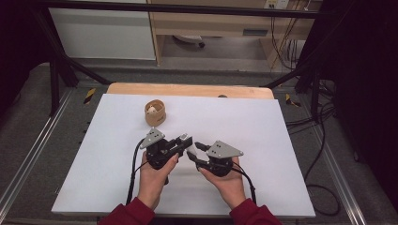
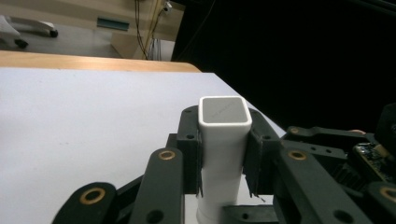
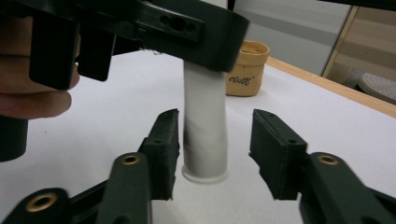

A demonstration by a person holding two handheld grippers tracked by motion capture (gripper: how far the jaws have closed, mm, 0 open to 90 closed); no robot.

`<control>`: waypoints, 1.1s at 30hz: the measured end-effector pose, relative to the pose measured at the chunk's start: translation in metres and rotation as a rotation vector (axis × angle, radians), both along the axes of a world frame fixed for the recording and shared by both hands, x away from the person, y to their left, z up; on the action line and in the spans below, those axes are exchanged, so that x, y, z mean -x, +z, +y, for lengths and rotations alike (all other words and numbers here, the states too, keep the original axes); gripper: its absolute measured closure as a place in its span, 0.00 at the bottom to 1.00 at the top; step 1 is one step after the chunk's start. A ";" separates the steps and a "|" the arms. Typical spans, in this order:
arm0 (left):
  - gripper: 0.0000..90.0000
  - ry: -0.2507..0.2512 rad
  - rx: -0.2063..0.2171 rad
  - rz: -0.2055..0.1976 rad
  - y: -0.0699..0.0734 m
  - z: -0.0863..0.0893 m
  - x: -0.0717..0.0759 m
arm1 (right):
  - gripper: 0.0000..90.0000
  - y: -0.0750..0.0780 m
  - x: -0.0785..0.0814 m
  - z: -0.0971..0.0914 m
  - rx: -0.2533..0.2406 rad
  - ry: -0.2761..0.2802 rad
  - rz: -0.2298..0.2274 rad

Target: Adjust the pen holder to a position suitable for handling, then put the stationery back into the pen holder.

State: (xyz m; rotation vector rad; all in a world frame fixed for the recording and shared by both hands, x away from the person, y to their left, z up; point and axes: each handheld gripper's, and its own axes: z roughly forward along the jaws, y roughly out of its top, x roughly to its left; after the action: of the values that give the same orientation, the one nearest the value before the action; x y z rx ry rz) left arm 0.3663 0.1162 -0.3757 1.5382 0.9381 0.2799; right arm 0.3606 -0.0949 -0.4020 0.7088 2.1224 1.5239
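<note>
A white tube [image 2: 223, 158] with a squared grey-topped cap [image 2: 224, 111] stands upright on the white sheet, its round foot [image 3: 205, 173] touching the surface. My left gripper [image 2: 224, 140] is shut on the tube's upper part, one pad on each side. In the right gripper view the left gripper's black body [image 3: 154, 23] hangs over the tube. My right gripper [image 3: 215, 135] is open, its jaws standing either side of the tube's lower half without touching it. In the high view the left gripper [image 1: 183, 139] and right gripper [image 1: 196, 151] meet tip to tip at mid-table.
A small tan paper cup [image 1: 155, 113] with something white inside stands behind the grippers, also as the tan cup [image 3: 245, 68] with dark writing. The white sheet [image 1: 263, 140] covers a wooden table [image 1: 187, 89]. Black frame bars and cables surround it.
</note>
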 end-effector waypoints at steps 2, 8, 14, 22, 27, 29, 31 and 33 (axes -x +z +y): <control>0.79 0.011 -0.017 -0.015 0.002 0.002 0.001 | 0.53 0.001 0.000 -0.002 0.001 -0.008 0.007; 0.79 0.034 -0.065 -0.050 0.009 0.009 0.002 | 0.30 0.004 0.003 -0.008 0.019 -0.029 0.029; 0.79 0.058 -0.069 -0.062 0.021 0.024 0.000 | 0.09 0.008 0.000 -0.016 -0.003 -0.114 0.062; 0.79 0.100 -0.072 -0.090 0.047 0.049 -0.011 | 0.06 0.004 -0.003 -0.025 0.017 -0.167 0.058; 0.79 0.116 -0.091 -0.102 0.058 0.059 -0.016 | 0.06 0.004 -0.005 -0.026 0.014 -0.160 0.075; 0.79 0.117 -0.098 -0.102 0.061 0.061 -0.018 | 0.05 0.004 -0.005 -0.027 0.023 -0.163 0.081; 0.79 0.120 -0.121 -0.112 0.067 0.062 -0.022 | 0.05 0.004 -0.005 -0.028 0.023 -0.168 0.086; 0.79 0.121 -0.141 -0.120 0.071 0.062 -0.025 | 0.04 0.004 -0.004 -0.031 0.024 -0.165 0.092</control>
State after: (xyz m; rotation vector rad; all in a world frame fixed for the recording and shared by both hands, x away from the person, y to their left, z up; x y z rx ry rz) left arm 0.3909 0.1782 -0.3045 1.5760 0.9332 0.5287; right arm 0.3649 -0.1259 -0.3979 0.9368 2.0866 1.4008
